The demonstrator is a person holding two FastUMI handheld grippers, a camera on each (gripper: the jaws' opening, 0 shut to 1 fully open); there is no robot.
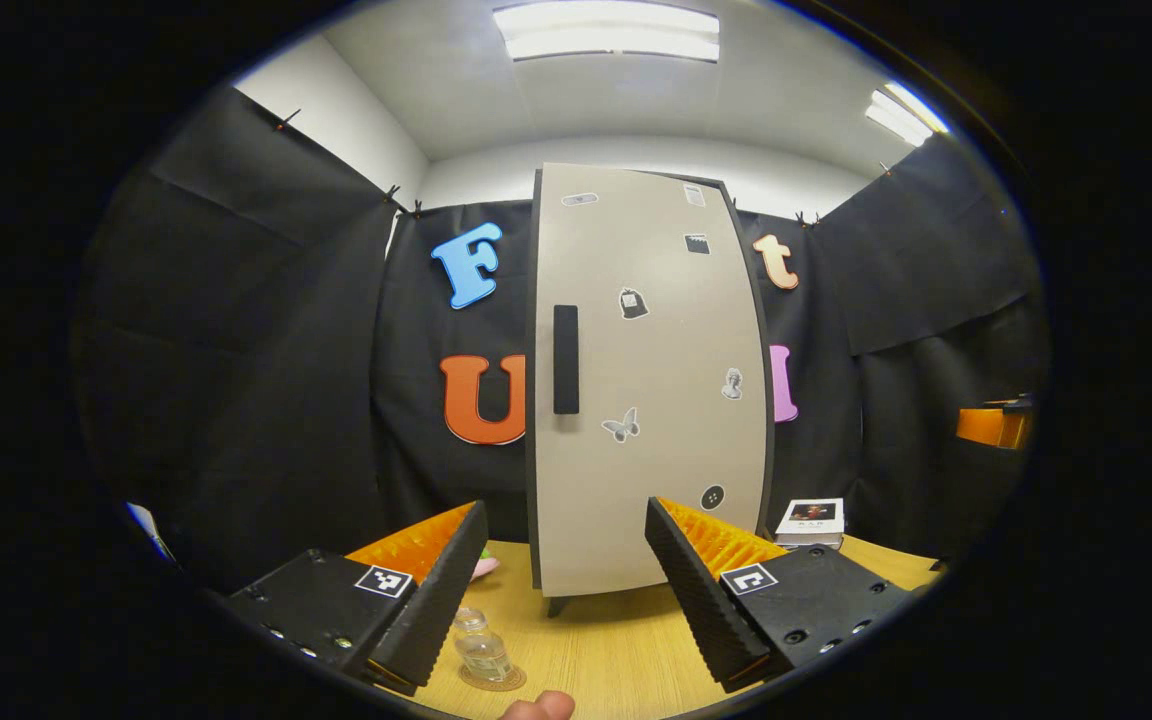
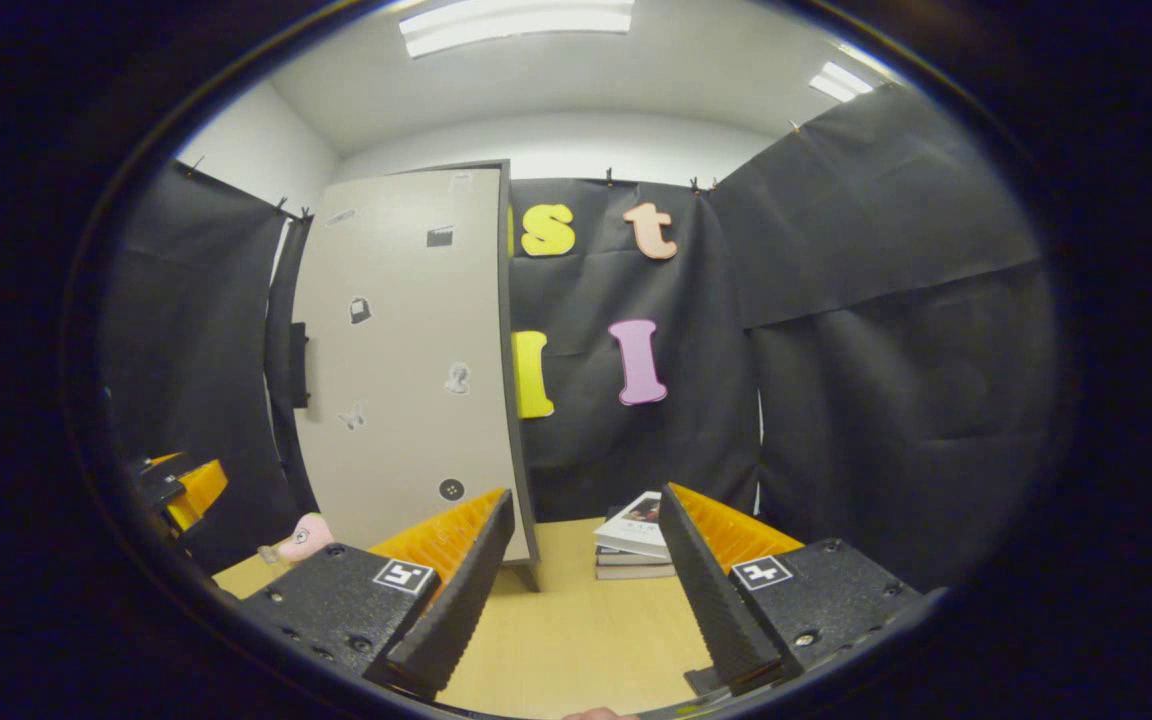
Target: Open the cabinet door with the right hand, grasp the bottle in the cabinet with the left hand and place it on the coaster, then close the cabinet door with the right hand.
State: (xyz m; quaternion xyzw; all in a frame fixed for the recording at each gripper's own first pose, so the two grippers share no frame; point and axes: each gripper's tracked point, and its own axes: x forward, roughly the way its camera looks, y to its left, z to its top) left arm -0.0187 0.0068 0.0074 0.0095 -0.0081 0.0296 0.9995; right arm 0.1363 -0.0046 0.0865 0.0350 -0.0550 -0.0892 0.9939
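At frame centre, the beige cabinet door (image 1: 651, 380) carries small stickers and a black handle (image 1: 565, 359); below, a pale wood-grain table (image 1: 596, 650).

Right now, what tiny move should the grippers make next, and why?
Probably just ease the left gripper and right gripper back and stop. The beige cabinet door looks shut, the small clear glass bottle stands on the round brown coaster, and both pairs of jaws are open and hold nothing.
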